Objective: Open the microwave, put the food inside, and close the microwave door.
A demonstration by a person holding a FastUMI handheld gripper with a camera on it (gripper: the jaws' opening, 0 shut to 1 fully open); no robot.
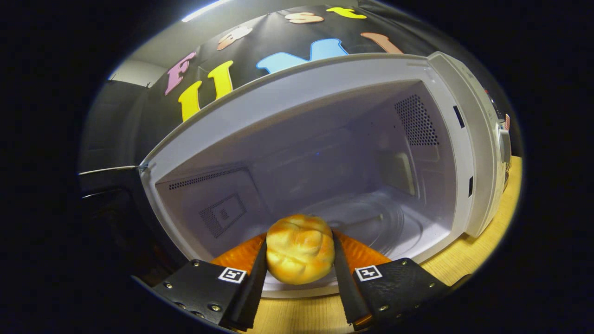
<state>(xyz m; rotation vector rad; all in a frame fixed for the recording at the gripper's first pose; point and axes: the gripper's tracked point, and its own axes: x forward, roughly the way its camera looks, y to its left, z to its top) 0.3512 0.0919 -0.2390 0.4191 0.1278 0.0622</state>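
A golden bread roll (300, 248) sits between my two fingers, and my gripper (300, 253) is shut on it, both pads pressing its sides. The roll hangs at the front sill of the white microwave (297, 93), whose cavity stands wide open just ahead. A glass turntable (371, 218) lies on the cavity floor beyond the roll. The microwave door (111, 185) is swung open to the left, seen edge-on and dark.
The microwave stands on a light wooden tabletop (492, 222). Its control panel (503, 144) is on the right side of the body. Perforated vents show on the cavity's right wall (416, 121) and left wall.
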